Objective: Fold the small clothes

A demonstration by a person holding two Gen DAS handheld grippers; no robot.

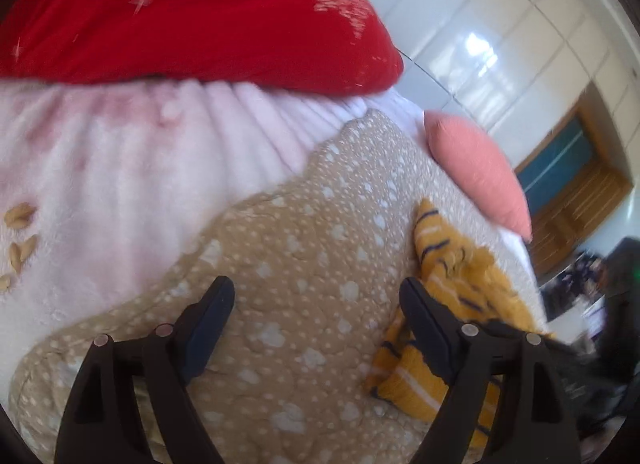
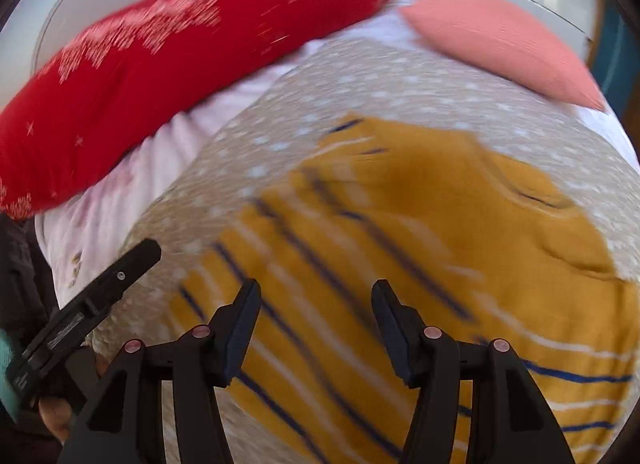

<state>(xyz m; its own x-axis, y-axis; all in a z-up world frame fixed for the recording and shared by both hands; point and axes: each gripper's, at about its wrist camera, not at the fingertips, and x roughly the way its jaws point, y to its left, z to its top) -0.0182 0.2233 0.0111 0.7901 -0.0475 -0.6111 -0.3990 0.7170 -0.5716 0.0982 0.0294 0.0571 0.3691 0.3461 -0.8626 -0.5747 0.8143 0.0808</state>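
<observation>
Right gripper (image 2: 316,304) fingers apart over striped garment (image 2: 400,244); left gripper (image 2: 80,312) visible only here.

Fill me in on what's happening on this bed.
A person holds a two-finger tool in each hand over a mustard striped garment lying rumpled on a tan spotted blanket. The right tool hovers open above the garment; the left tool is open beside it, over the blanket. Neither grips anything, so no fold is underway. A red pillow and pink pillow lie behind.
</observation>
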